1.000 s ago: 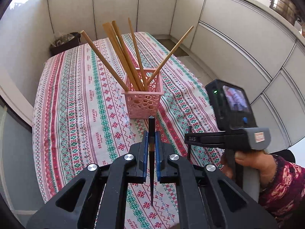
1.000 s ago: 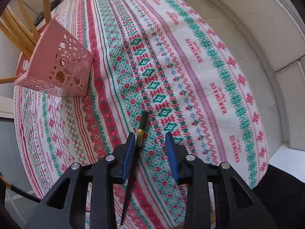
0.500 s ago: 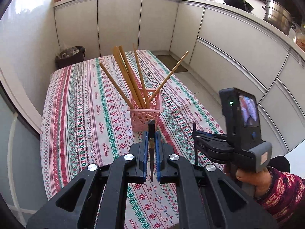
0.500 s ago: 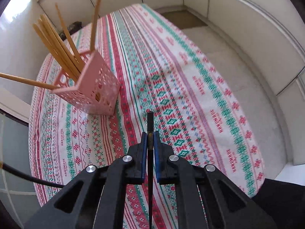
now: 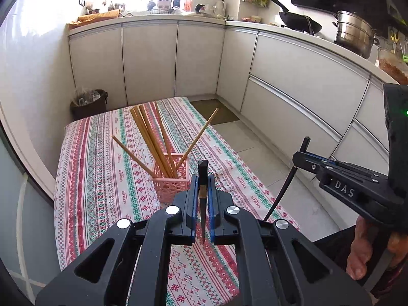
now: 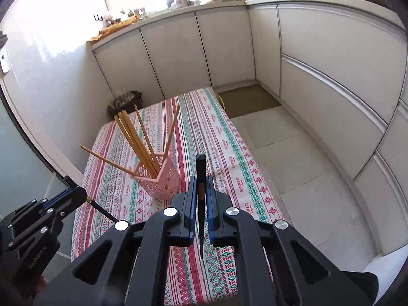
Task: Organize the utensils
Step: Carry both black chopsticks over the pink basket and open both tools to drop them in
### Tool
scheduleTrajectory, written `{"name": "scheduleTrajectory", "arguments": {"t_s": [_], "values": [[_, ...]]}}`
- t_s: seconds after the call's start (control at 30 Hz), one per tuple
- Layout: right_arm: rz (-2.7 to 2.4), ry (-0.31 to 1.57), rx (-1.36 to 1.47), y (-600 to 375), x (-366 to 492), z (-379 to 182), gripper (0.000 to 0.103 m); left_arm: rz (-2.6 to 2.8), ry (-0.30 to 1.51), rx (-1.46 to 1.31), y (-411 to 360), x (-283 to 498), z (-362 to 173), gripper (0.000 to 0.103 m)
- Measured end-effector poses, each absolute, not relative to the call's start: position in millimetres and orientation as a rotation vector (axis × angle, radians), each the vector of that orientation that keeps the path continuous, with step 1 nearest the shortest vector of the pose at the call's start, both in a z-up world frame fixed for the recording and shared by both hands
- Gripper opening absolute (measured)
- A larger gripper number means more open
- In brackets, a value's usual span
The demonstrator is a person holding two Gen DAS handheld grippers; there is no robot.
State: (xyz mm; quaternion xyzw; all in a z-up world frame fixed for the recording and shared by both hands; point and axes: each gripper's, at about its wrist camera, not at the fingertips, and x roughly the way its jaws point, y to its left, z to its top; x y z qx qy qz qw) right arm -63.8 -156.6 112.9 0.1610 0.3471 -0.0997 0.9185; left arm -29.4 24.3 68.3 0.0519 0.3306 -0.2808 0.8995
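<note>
A pink lattice basket stands on the patterned tablecloth and holds several wooden chopsticks. My left gripper is shut on a black chopstick, held high above the table in front of the basket. My right gripper is shut on a second black chopstick, also raised, to the right of the basket. Each gripper shows in the other's view: the right gripper with its black chopstick, and the left gripper.
The table is long and narrow, with a wall on its left and tiled floor on its right. White kitchen cabinets curve round the far side and right. A dark bin stands beyond the table's far end.
The right gripper closed on the black chopstick that lay on the cloth and lifted it. Both grippers have risen well above the table, so the basket looks smaller and farther.
</note>
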Motion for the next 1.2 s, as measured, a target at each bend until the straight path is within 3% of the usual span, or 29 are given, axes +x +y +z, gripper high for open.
{"name": "scheduleTrajectory", "arguments": {"t_s": [0.27,0.57,1.13,1.2], "values": [[-0.192,0.561,0.34,-169,-70,177,0.007,-0.554,0.571,0.061,20,-26,110,0.006],[-0.146,0.417,0.357,-172,-50,213,0.007,-0.462,0.43,-0.029,23,-1,148,0.006],[-0.052,0.471,0.388,-160,22,166,0.007,-0.352,0.569,-0.019,20,69,72,0.007],[-0.05,0.476,0.388,-159,26,163,0.007,-0.346,0.568,-0.032,25,67,70,0.015]]}}
